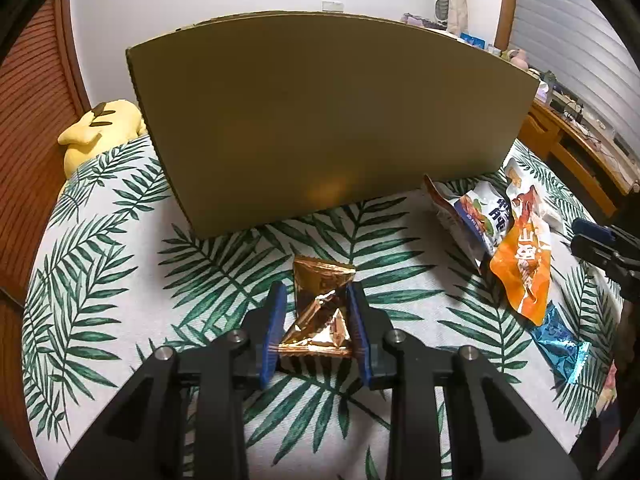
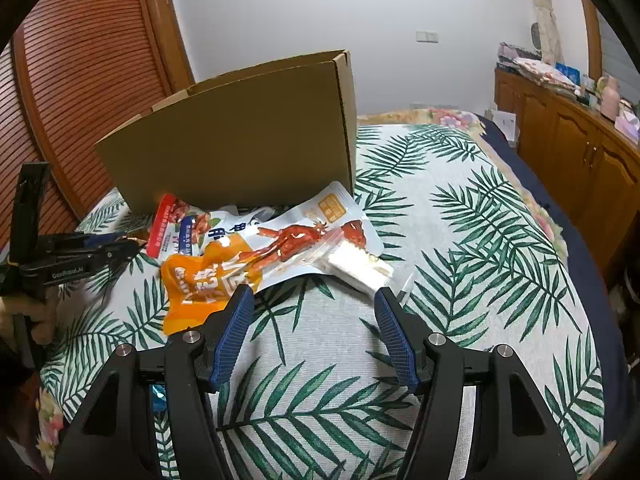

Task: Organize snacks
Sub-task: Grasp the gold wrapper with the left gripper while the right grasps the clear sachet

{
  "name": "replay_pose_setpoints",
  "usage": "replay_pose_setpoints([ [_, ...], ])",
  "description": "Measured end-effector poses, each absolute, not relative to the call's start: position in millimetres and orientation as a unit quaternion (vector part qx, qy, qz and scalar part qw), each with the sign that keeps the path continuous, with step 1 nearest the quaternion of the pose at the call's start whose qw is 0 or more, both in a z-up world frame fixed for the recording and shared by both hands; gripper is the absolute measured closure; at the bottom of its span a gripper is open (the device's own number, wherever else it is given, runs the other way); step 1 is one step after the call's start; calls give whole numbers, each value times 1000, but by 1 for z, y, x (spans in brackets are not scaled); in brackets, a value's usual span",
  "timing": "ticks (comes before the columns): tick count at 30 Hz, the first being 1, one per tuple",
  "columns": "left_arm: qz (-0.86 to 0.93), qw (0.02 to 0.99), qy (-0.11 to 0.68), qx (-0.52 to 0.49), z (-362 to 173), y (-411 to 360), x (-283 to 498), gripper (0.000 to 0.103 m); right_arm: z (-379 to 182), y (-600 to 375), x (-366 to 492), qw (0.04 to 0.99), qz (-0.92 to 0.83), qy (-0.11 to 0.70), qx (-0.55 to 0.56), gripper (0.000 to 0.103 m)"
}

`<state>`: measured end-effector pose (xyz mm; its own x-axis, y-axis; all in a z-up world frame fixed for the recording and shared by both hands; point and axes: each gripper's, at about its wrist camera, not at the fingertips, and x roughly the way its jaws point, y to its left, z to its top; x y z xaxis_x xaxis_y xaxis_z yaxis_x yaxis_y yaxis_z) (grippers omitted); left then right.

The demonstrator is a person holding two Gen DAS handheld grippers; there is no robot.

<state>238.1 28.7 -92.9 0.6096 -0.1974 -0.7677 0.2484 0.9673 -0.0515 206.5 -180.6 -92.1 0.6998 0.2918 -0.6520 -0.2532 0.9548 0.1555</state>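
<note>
The left tool point(image 1: 316, 320) pinched a gold snack packet point(image 1: 320, 312) lying on the bed point(image 1: 100, 280), just before the cardboard box point(image 1: 320, 120), probably to lift it in. The right tool point(image 2: 314, 320) stood spread and empty near the other packets point(image 2: 248, 256), waiting.

There is one big cardboard box point(image 1: 332, 120) on the bed point(image 1: 120, 280). There are five snack packs: one gold point(image 1: 320, 312), one orange point(image 1: 522, 268), one shiny blue point(image 1: 560, 344) and two white point(image 1: 476, 216) point(image 2: 340, 224). One yellow plush toy point(image 1: 100, 128) lies behind. There are two hand-held grippers point(image 1: 316, 328) point(image 2: 314, 332).
</note>
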Motion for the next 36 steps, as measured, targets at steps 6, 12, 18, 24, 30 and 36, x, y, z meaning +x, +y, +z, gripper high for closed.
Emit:
replay_pose_setpoints([
  [6,-117,898,422,32,-92,28,238,73,-90,-185,207,921,147,360,28,39],
  [12,-114,903,414,25,-90,31,235,74,-82,-190,224,922,137,362,-14,39],
  [18,-106,910,400,30,-86,31,231,74,-84,-186,253,906,155,390,-54,41],
  [24,-100,915,388,39,-83,28,227,73,-94,-181,263,888,175,418,-81,43],
  [30,-99,916,388,42,-83,25,227,73,-95,-178,263,870,203,439,-90,46],
  [36,-95,916,387,44,-83,24,226,74,-93,-172,264,856,228,454,-100,46],
])
